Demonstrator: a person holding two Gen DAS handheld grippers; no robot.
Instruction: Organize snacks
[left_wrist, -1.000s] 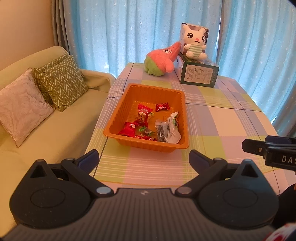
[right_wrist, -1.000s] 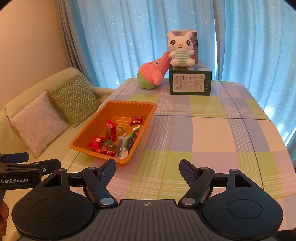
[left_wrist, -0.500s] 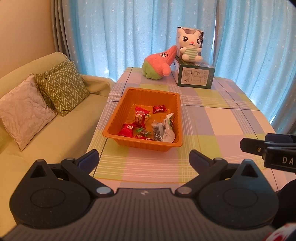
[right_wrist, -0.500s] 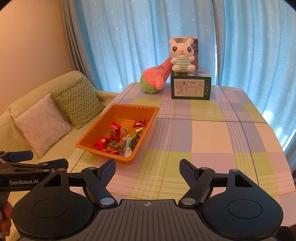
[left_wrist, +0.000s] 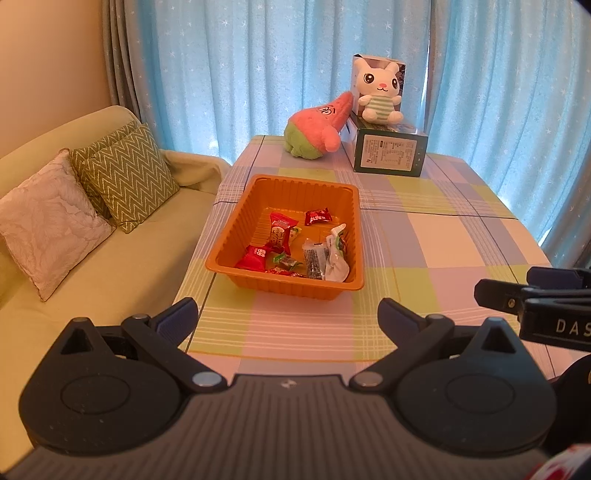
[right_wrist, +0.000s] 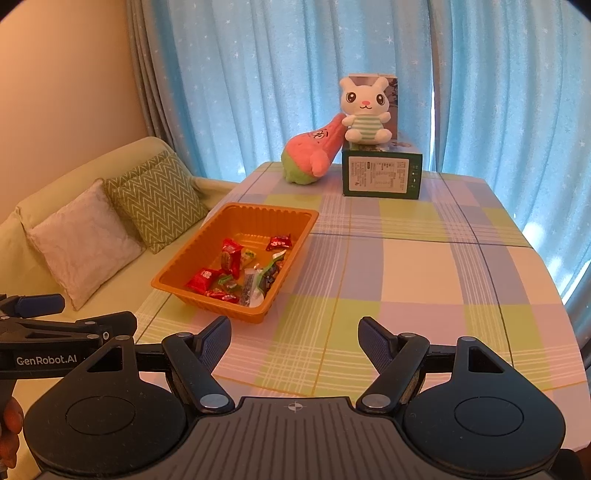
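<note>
Now snack tray sits ahead of left tool.

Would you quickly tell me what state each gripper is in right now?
Left gripper: open, holding nothing.
Right gripper: open, holding nothing.

Daylight glows through the blue curtains behind the table, giving both views a warm, soft cast. A bright gap (overexposed) burns at the right edge of the curtains in the right wrist view. Fisheye bending curves the edges, all 4 corners go black, and focus is sharp throughout.
</note>
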